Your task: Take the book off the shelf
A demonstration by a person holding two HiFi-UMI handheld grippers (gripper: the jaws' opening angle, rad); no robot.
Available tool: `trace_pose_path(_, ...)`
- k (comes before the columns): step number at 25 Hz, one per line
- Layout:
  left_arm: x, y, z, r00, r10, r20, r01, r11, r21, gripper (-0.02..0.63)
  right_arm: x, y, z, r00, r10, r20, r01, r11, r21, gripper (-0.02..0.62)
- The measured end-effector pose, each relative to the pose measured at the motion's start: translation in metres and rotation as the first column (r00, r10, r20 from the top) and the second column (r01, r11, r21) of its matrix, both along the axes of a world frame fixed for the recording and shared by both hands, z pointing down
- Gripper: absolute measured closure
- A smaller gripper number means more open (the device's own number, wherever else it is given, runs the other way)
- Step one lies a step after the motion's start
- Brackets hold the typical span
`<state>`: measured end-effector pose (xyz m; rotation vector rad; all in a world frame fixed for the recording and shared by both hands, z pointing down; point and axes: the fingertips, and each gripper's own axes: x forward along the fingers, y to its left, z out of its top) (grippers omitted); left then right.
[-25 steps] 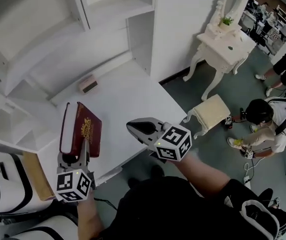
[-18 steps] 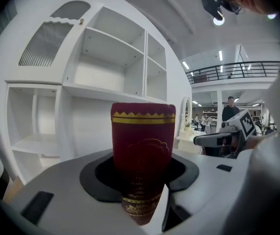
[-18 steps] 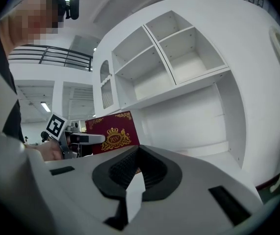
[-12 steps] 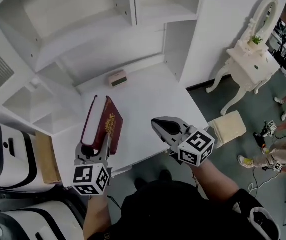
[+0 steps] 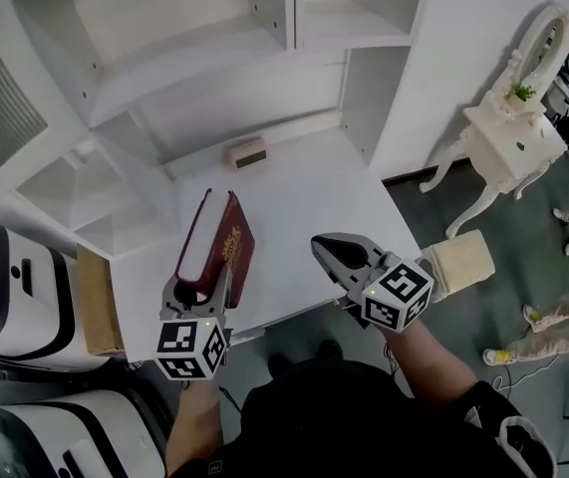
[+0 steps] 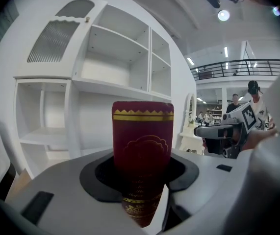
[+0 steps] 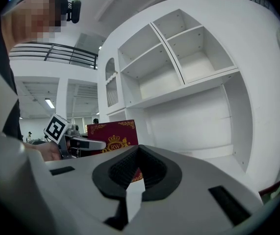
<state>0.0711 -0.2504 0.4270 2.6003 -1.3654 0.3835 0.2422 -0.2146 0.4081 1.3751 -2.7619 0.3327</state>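
Already clear of the white shelf unit (image 5: pixel 164 28), the maroon book (image 5: pixel 222 252) stands on edge over the tabletop (image 5: pixel 304 197). Its near end is clamped in the left gripper's (image 5: pixel 202 292) jaws. The right gripper (image 5: pixel 326 249) hangs beside it, jaws together on nothing. Removal looks done; next, likely lay the book flat and release.

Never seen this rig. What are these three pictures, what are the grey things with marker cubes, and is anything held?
No robot: a person holds a two-jaw gripper in each hand. The downward picture is from a camera on the person's head; the other two cameras ride on the grippers and look along their jaws. The left gripper is shut on a dark red hardcover book with gold print, upright over the white desk. The right gripper is shut, empty. A small pink box sits at the desk's back.
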Motion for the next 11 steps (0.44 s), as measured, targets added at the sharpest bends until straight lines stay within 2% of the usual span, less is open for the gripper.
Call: trace_pose_path(11, 0.008, 0.006, 0.004, 1.0, 0.002, -0.008, -0.002, 1.0, -0.015, 0.394, 0.012, 0.01, 0.001, 1.0, 0.004, 0.001, -0.004, 1.0, -0.002, 0.583)
